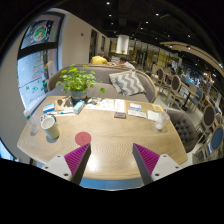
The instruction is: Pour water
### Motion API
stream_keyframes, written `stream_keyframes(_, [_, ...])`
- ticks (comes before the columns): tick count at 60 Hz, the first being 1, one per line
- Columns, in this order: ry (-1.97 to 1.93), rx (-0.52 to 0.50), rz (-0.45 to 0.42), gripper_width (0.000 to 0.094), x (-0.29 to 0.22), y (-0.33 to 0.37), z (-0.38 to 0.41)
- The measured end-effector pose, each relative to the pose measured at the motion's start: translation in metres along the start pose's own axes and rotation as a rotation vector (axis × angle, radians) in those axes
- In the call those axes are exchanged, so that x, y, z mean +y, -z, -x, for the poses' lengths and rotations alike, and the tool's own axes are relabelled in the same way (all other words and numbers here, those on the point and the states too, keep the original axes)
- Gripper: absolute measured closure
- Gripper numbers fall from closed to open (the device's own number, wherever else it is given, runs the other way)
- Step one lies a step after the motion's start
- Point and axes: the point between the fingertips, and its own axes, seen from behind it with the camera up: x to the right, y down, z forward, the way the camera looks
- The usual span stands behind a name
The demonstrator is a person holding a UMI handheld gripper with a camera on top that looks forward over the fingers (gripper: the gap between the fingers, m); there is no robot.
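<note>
Overhead, the gripper [111, 158] hangs above a pale wooden table [110, 135] with a smooth matte top and rounded corners. Its two fingers are spread wide, their magenta pads [76, 158] angled like wedges, with nothing between them but bare tabletop. Just ahead of the left finger lies a small flat round red coaster [83, 138]. Further off on that side stands a short cylindrical cup [49, 127] with a pale body and darker rim, the likely vessel for pouring; whether it holds water I cannot tell. Beyond it a leafy green potted plant [75, 82] rises from the far edge of the table. Flat printed cards or booklets [135, 108] lie at the far middle, and a small whitish container [159, 118] stands toward the right end. Behind the table sits a grey sofa with a patterned zigzag cushion [127, 82].
</note>
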Motion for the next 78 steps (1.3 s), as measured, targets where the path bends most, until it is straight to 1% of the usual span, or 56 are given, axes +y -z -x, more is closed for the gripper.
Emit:
stream_keyframes(13, [0.005,-0.003,0.028,0.0079,0.019,0.001,0.032])
stream_keyframes(24, [0.01,-0.017,0.036,0.0077,0.038,0.012,0.091])
stream_keyframes(36, [-0.001,-0.077,0.032,0.0079,0.057,0.025,0.21])
stream_keyframes(45, [0.007,-0.179,0.007,0.0076,0.061,0.022,0.321])
stream_keyframes(54, [0.021,-0.251,-0.052,0.0075,0.045,-0.004,0.415])
stream_keyframes(58, [0.017,-0.263,-0.083,0.0077,0.031,-0.023,0.444])
stream_keyframes(67, [-0.026,-0.236,-0.16,0.0074,-0.004,-0.081,0.481])
stream_keyframes(78, [-0.083,-0.163,-0.183,0.0077,-0.019,-0.151,0.497])
